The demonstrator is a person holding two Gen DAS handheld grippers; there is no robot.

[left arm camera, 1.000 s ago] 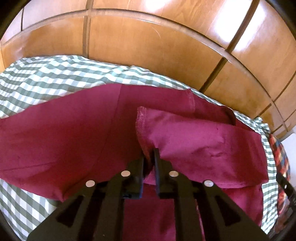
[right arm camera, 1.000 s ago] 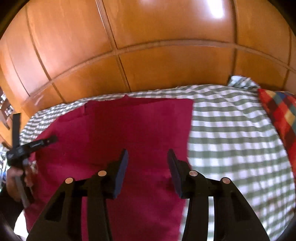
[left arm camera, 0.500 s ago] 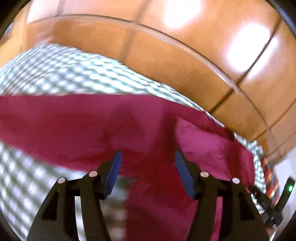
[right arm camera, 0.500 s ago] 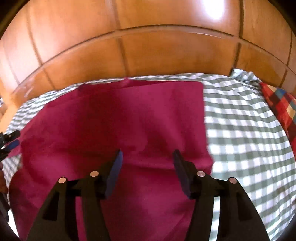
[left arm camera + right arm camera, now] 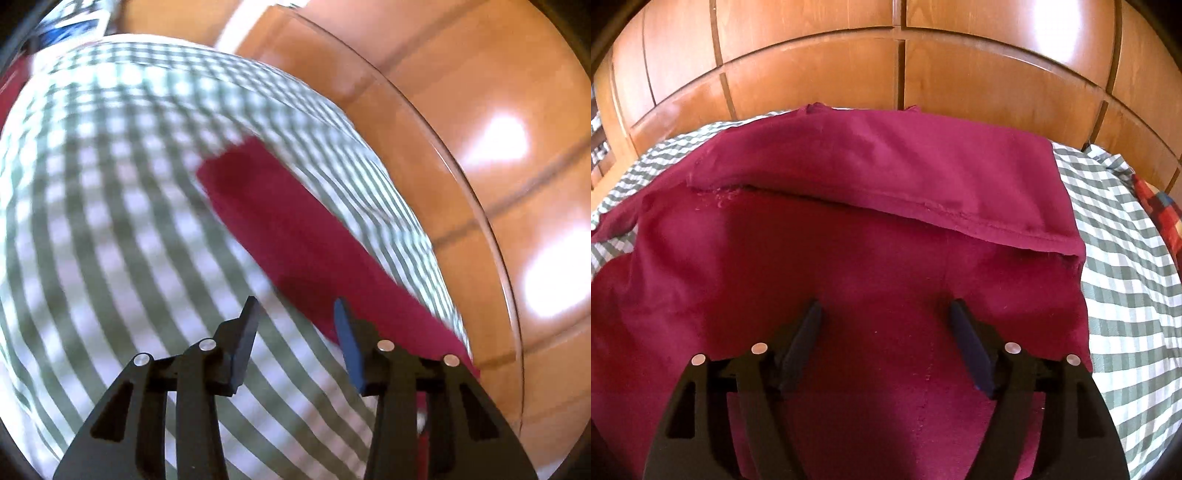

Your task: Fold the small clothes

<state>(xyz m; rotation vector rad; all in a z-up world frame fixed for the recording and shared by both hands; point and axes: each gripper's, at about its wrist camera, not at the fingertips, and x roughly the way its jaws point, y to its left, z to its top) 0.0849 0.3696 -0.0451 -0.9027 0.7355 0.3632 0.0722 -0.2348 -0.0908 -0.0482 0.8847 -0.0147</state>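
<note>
My left fingers point(image 5: 245, 332) are standing apart with nothing between them, and they are closing as I watch; the left gripper point(image 5: 295, 306) is hanging over bare checked sheet point(image 5: 110, 221), released and holding no cloth. The garment point(image 5: 295, 236) is showing in that view as a maroon strip running from the middle of the frame down to the lower right, passing just behind my right-hand finger there, and the whole view is smeared by blur, so I cannot tell whether that finger is touching the cloth. My right fingers point(image 5: 805, 332) are spread wide and are opening further; the right gripper point(image 5: 886, 306) is empty too, with only flat maroon fabric seen through the gap. In the right wrist view the garment point(image 5: 849, 277) is lying spread on the sheet point(image 5: 1126, 277), filling most of the frame under and ahead of the fingers. Its far part is folded back toward me, and the hemmed edge of that fold point(image 5: 886, 166) is lying across the cloth well ahead of the fingertips. Wooden panels point(image 5: 886, 74) are rising behind the bed, and a plaid cloth point(image 5: 1160, 206) is sitting at the far right edge.
</note>
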